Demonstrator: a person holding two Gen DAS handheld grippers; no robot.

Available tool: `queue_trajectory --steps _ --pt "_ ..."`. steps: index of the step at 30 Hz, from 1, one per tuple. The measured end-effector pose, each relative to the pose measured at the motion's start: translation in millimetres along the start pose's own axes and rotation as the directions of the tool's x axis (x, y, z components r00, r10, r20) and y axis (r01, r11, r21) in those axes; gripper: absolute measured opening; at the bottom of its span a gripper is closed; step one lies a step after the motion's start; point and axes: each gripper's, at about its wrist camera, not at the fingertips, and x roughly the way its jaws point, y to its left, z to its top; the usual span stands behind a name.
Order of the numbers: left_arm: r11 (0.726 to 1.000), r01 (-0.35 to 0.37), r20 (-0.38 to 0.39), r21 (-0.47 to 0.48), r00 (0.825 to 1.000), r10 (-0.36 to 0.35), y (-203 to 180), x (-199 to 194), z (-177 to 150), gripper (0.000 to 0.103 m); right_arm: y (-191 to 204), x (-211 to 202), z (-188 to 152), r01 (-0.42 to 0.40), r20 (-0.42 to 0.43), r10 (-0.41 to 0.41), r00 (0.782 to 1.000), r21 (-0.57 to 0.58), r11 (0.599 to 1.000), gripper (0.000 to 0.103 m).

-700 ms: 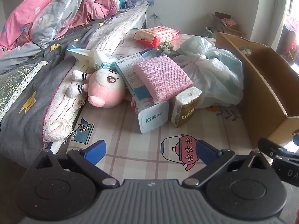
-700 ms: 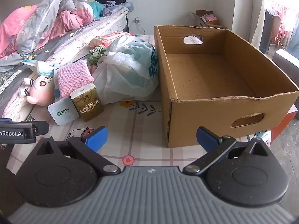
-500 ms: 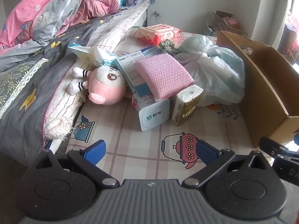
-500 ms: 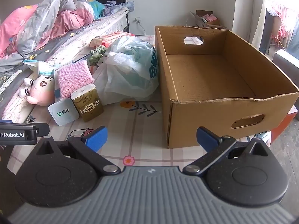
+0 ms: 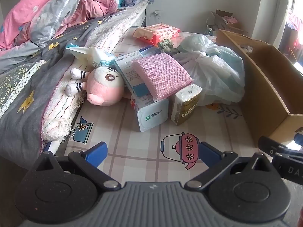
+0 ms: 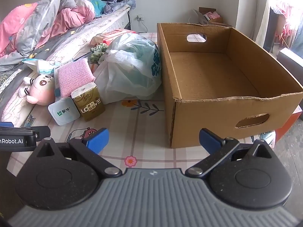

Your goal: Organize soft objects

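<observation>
A pink plush toy [image 5: 103, 89] lies on the floor mat against the bed edge; it also shows in the right wrist view [image 6: 40, 89]. A pink knitted pad [image 5: 161, 73] rests on cartons beside it, also in the right wrist view [image 6: 74, 76]. A tied plastic bag [image 5: 210, 70] of soft things sits next to an empty cardboard box [image 6: 223, 79]. My left gripper [image 5: 152, 152] is open and empty, low over the mat in front of the pile. My right gripper [image 6: 153, 139] is open and empty, before the box's near left corner.
A milk carton [image 5: 151, 113] and a gold tissue pack [image 5: 184, 106] stand in front of the pile. Wet-wipe packs [image 5: 157, 33] and a green scrunchie [image 5: 166, 44] lie behind. The bed [image 5: 28, 71] with rumpled bedding borders the left. A small carton [image 6: 208, 17] sits by the far wall.
The left gripper has eased slightly forward and lower towards the pile. The right gripper has barely moved. Both stay open.
</observation>
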Motion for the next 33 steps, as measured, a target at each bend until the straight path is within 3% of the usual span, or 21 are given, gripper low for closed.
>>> queue_trajectory --steps 33 --pt "1.000 0.020 -0.007 -0.006 1.000 -0.020 1.2 4.2 0.3 0.102 3.1 0.4 -1.1 0.010 -0.012 -0.010 1.000 -0.008 1.000 0.102"
